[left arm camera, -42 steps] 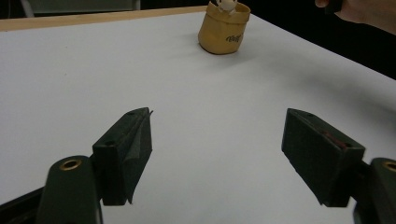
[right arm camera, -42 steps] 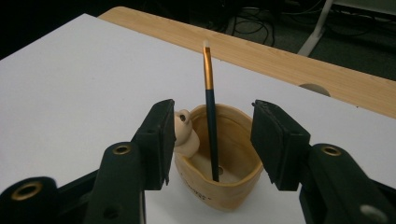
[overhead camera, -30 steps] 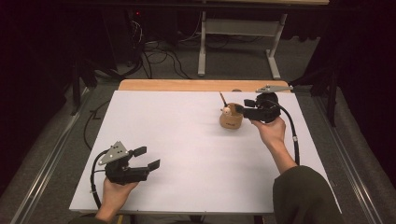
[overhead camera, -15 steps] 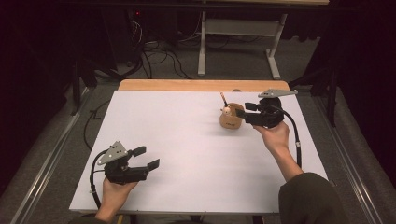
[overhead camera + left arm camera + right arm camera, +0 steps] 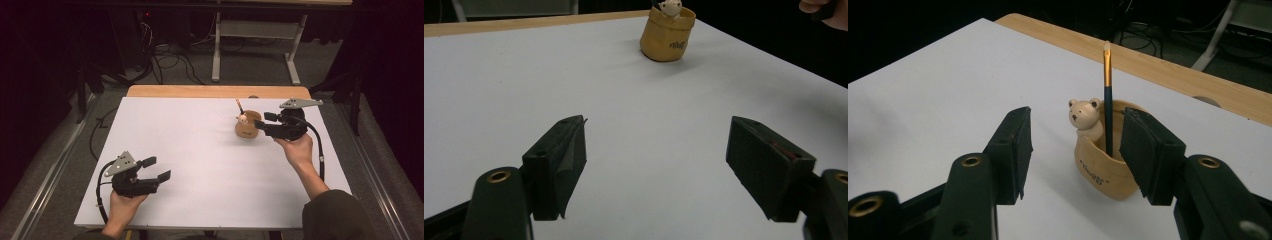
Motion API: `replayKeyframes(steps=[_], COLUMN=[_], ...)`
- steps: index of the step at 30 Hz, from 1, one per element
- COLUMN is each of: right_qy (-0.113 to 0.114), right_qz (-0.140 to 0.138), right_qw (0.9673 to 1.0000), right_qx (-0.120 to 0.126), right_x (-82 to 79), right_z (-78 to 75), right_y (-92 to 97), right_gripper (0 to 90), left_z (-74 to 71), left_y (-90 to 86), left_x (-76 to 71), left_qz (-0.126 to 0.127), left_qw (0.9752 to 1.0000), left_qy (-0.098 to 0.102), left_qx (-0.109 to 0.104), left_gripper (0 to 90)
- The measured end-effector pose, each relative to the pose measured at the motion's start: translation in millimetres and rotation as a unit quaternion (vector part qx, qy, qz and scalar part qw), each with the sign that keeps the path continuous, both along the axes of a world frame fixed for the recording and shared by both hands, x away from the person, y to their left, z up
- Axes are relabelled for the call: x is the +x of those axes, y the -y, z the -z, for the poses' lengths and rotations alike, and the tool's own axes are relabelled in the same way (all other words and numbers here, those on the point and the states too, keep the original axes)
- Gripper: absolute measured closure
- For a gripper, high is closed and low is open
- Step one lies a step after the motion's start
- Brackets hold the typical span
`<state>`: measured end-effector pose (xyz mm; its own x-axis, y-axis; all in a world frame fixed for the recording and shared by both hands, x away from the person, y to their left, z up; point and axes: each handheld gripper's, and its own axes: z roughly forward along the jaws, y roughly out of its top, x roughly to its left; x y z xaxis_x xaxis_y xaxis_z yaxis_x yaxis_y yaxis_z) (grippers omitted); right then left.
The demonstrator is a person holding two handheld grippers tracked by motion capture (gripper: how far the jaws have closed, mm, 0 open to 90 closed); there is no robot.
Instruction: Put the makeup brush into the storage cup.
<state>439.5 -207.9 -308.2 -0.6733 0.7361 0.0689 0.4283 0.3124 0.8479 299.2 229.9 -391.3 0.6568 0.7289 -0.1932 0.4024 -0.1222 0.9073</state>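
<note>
Your right gripper hovers just right of the wooden pencil cup at the far right of the counter, jaws spread wide and empty, lined up level with the cup's rim and the pencil standing upright inside beside the little bear. Your left gripper waits wide and empty at the near left, well apart.

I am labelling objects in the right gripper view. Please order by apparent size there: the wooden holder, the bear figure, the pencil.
1. wooden holder, the largest
2. pencil, long but very thin; its lower end is hidden inside the holder
3. bear figure, the smallest

All three stand together, so nearness to the camera hardly distorts this order.
</note>
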Motion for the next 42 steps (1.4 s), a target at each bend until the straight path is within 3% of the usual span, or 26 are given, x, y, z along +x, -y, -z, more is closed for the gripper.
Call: replayKeyframes(steps=[42], right_qy=[0.007], right_qz=[-0.012], right_qw=[0.9998], right_qx=[0.011], right_x=[-21.3], right_z=[-5.3], right_y=[10.5], right_gripper=[47.1], left_z=[0.3], left_y=[-0.3], left_x=[-0.1], left_qz=[-0.005], left_qw=[1.0000], left_qy=[-0.001], left_qx=[-0.002], left_gripper=[24.8])
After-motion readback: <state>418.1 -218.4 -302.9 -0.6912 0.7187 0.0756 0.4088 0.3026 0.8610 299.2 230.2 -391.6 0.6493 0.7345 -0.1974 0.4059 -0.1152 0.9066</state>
